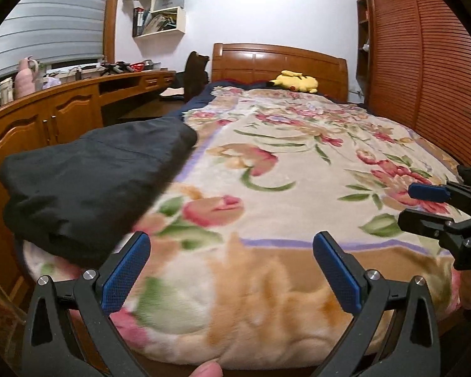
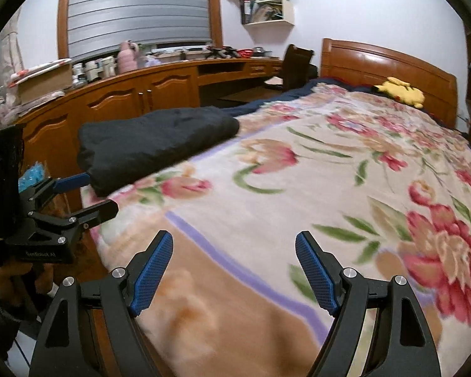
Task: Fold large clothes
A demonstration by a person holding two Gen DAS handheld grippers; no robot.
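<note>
**A:** Near the left front corner of the bed, what is lying there?

**B:** A folded bundle of black, matte fabric clothing [image 1: 88, 185] is resting on the cream fleece blanket with pink flowers and green leaves [image 1: 298, 169] that is covering the wooden bed. It is sitting close to the blanket's left edge, beside the long brown wooden cabinet run [image 2: 135, 100]. I am judging that it is being kept there, compact and to one side, so the middle of the bed is staying free for folding.

**A:** What are the tongs doing?

**B:** The left tongs [image 1: 232, 270] are hovering over the foot of the bed with their blue-padded fingers spread wide, pinching nothing. The right tongs [image 2: 235, 270] are likewise spread and gripping nothing.

**A:** Where is the bundle relative to them?

**B:** It is lying just ahead and to the left of the left tongs, its near edge close to the left blue pad but, as far as I can tell, not touching. From the right tongs it is lying well apart, forward and far left, with the left tongs between them.
</note>
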